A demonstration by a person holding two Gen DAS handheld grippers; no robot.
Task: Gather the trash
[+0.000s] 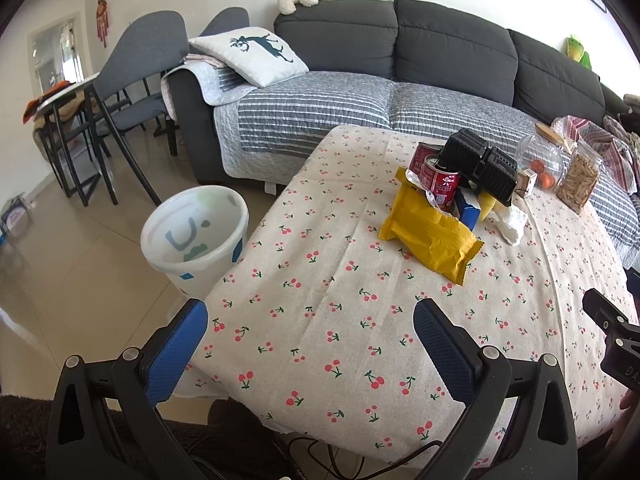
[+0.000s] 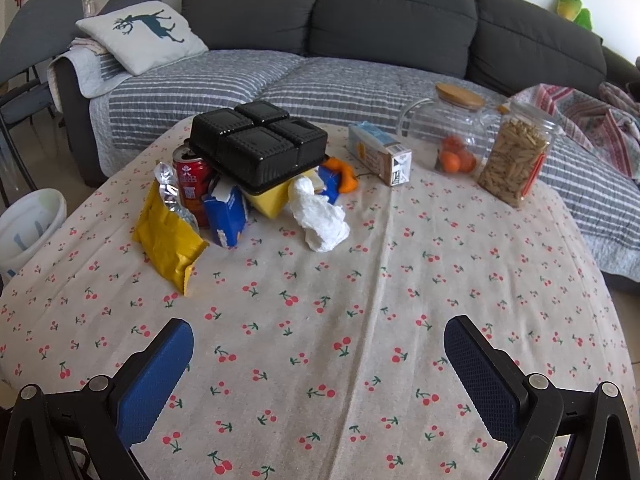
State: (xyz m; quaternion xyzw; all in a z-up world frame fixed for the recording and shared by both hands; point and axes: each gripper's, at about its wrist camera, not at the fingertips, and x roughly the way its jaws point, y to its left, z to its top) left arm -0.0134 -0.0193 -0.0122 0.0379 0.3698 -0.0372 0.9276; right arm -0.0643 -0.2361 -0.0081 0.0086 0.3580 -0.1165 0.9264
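both the left hand-held gripper and right hand-held gripper are hovering released; i'd be pinching the yellow wrapper low, then carrying it to the white bin.

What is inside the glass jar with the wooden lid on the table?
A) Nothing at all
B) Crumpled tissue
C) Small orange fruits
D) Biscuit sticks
C: through the clear wall of the glass jar with the wooden lid, a few small orange fruits sit at the bottom; the stick-shaped snacks fill the separate jar beside it.
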